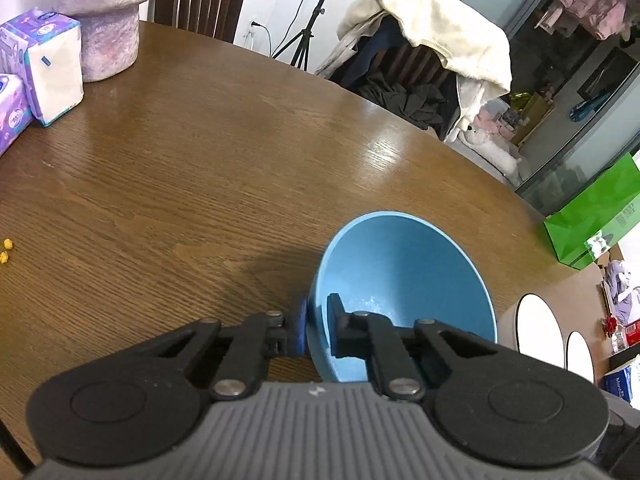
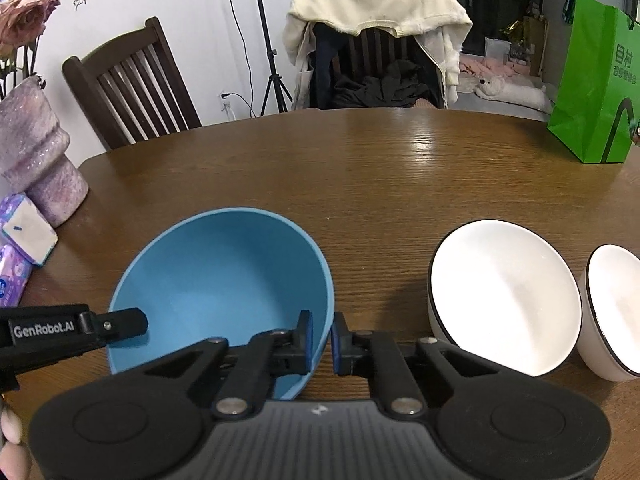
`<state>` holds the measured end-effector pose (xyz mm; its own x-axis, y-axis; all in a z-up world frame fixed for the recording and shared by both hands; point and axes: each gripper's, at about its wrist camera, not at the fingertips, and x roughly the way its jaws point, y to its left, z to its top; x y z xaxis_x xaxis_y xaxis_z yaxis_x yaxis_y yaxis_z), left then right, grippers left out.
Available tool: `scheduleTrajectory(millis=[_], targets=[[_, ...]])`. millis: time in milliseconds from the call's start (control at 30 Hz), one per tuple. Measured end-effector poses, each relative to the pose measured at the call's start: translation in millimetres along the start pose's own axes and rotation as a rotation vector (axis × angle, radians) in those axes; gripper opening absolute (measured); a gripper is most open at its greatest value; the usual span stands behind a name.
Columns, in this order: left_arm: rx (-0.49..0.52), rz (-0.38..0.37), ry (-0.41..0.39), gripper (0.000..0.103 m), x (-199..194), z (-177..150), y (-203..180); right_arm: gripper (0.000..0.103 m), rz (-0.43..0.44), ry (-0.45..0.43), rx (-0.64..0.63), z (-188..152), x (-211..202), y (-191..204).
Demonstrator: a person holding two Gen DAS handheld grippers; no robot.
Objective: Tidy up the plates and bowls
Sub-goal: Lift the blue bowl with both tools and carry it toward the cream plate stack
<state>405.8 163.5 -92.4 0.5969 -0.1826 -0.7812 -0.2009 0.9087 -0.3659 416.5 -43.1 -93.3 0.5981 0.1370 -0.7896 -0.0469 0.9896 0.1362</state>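
One round wooden table [image 2: 360, 168] carries everything here. Behind it stand two dark wooden chairs: a bare slatted one [image 2: 132, 84] and one buried under a cream garment [image 2: 380, 4], its seat piled with dark clothes. A single green paper bag [image 2: 596, 80] stands at the table's far right edge, and one pink glittery vase [image 2: 36, 152] on the left holds dried roses cut off at the frame's top.

Three bowls sit on the near side: one blue bowl [image 2: 224, 280] and two white bowls with dark rims, the larger white bowl [image 2: 504, 296] just beside the smaller white bowl [image 2: 612, 308], which the frame edge clips. Two purple tissue packs [image 1: 44, 64] lie beside the vase, partly out of view. Two tiny yellow bits [image 1: 6, 250] lie on the wood, too small to identify.

Both tools angle downward onto the blue bowl from opposite sides. The left gripper [image 1: 318, 330] is pinched narrow over the bowl's wall, one pad outside and one inside. The right gripper [image 2: 322, 342] clamps the opposite rim the same way. A few fingertips [image 2: 12, 432] show at the lower left edge.
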Motion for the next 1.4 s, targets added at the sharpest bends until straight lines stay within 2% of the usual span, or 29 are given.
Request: scheduleTrajectory(millis=[600, 1100, 1400], targets=[[0.028, -0.001, -0.042, 0.011, -14.4, -10.0, -5.3, 0.009, 0.023, -0.040, -0.006, -7.5, -12.5, -5.7], [0.032, 0.013, -0.124, 0.011, -59.1, -31.5, 3.2, 0.010, 0.078, -0.072, -0.029, -20.0, -41.8, 3.2], [0.004, 0.024, -0.134, 0.011, -81.1, -46.2, 17.1, 0.010, 0.105, -0.089, -0.050, -31.2, -62.2, 16.4]])
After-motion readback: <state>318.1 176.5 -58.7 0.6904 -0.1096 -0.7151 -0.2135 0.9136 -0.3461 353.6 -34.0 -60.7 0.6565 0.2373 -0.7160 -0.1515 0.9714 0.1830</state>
